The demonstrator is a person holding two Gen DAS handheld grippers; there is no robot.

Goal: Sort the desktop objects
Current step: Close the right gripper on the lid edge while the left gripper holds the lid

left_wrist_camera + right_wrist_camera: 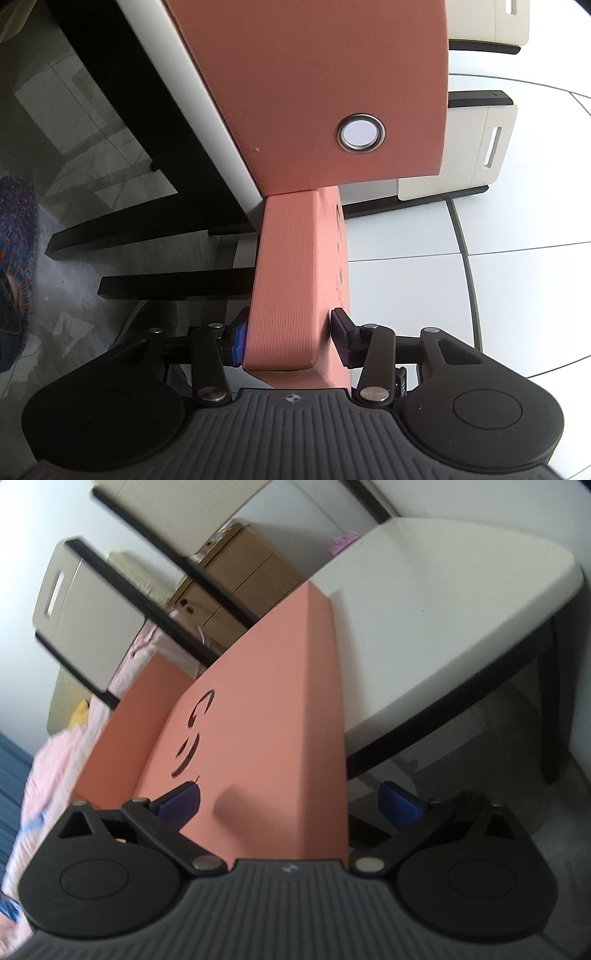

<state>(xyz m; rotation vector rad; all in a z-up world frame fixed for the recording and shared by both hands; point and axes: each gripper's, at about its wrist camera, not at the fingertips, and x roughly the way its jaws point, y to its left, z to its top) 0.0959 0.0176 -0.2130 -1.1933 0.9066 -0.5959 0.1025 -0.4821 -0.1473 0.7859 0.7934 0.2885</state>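
Note:
A salmon-pink box (314,92) with a metal-ringed hole (360,132) fills the upper part of the left wrist view. Below it, a matching pink lid (288,277) with cut-out marks stands edge-on. My left gripper (290,341) is shut on the lid, one blue pad pressed against each side. In the right wrist view the same lid (266,701) shows its broad face and its cut-outs. My right gripper (290,803) is open: its left fingertip (181,801) lies over the lid's face, and its right fingertip (400,805) hangs past the lid's edge, touching nothing.
A white table (443,609) with dark legs stands beside the lid. Cream chair backs with slots (85,609) (480,147), a wooden cabinet (240,579) and pink bedding (55,757) lie beyond. White floor tiles (517,295) are to the right in the left wrist view.

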